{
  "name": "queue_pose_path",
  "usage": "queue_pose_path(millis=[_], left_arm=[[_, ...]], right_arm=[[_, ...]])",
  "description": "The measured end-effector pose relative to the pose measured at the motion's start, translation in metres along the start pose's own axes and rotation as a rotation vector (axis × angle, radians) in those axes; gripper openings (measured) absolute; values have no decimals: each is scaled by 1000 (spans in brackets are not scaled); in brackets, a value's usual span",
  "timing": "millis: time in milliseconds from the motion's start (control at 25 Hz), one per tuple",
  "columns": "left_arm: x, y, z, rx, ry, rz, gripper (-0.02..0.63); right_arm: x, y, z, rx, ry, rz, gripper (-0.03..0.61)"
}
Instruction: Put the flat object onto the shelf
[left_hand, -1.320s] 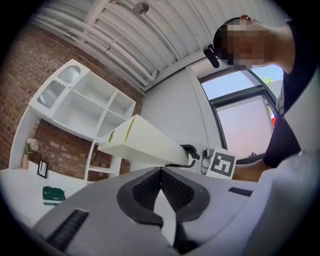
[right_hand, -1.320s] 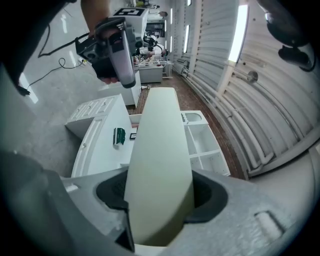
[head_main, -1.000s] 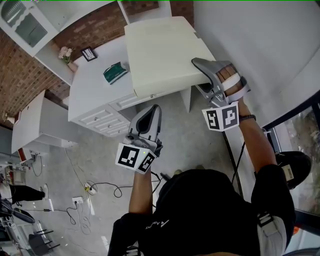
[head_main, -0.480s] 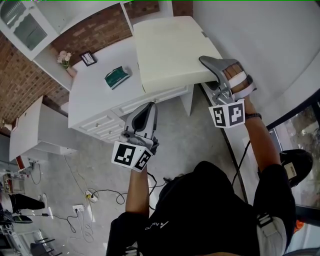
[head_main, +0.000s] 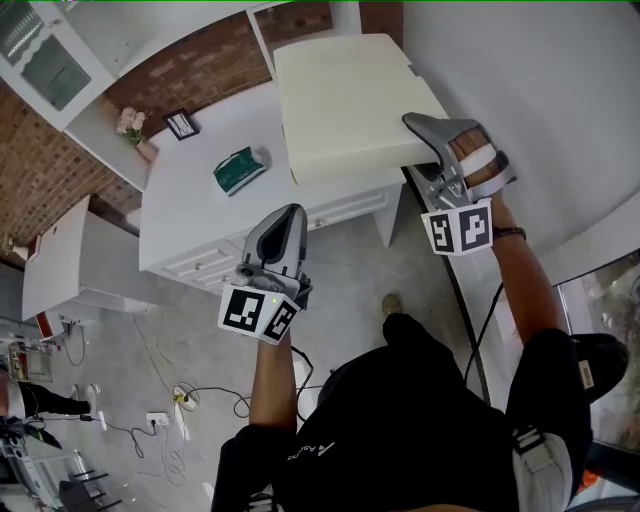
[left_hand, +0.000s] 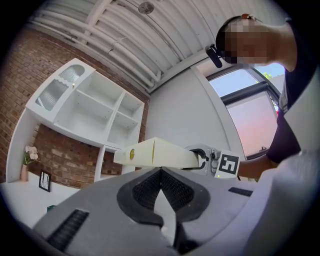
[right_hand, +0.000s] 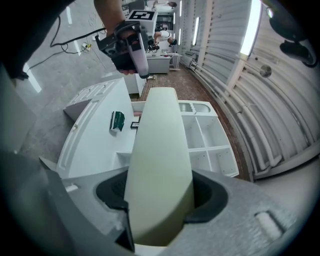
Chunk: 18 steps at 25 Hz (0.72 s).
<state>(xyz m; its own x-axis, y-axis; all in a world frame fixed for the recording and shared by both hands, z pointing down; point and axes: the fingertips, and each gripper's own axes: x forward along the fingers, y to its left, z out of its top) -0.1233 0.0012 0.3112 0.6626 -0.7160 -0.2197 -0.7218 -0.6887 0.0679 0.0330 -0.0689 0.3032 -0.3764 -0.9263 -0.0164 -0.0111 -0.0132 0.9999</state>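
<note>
A cream board (head_main: 345, 105) held above the desk (head_main: 200, 205)
The right gripper (head_main: 422, 128) clamps the board's edge, arm stretched forward; left gripper (head_main: 288, 215) closed, empty.

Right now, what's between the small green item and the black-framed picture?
Head view: only bare white desk between the small green item and black-framed picture.

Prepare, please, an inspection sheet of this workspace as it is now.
Surface: white desk with drawers.
Job's things: cream flat panel held over the desk's right end; shelf unit on the wall, nothing seen in it.
Clutter: green object, picture frame, flowers.
Grippers: right tool shut on the panel's edge; left tool shut, holding nothing.
Cables: loose cables on the floor.
Surroundings: brick wall.
</note>
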Motion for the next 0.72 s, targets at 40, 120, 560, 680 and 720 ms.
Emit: queue_pose_path(millis=[40, 120, 560, 680, 720], left_arm=[[9, 6, -3, 0, 3, 9, -2], [27, 19, -8, -2, 8, 27, -2], [120, 71, -35, -11, 2, 122, -2], [140, 81, -39, -8, 1, 144, -2], [146, 84, -39, -6, 0, 151, -2]], right_arm=[[10, 2, -6, -1, -6, 3, 265], [32, 5, -19, -9, -20, 11, 265], [130, 18, -84, -10, -104, 29, 267], [150, 20, -97, -7, -125, 31, 267], [155, 20, -101, -6, -132, 30, 265]])
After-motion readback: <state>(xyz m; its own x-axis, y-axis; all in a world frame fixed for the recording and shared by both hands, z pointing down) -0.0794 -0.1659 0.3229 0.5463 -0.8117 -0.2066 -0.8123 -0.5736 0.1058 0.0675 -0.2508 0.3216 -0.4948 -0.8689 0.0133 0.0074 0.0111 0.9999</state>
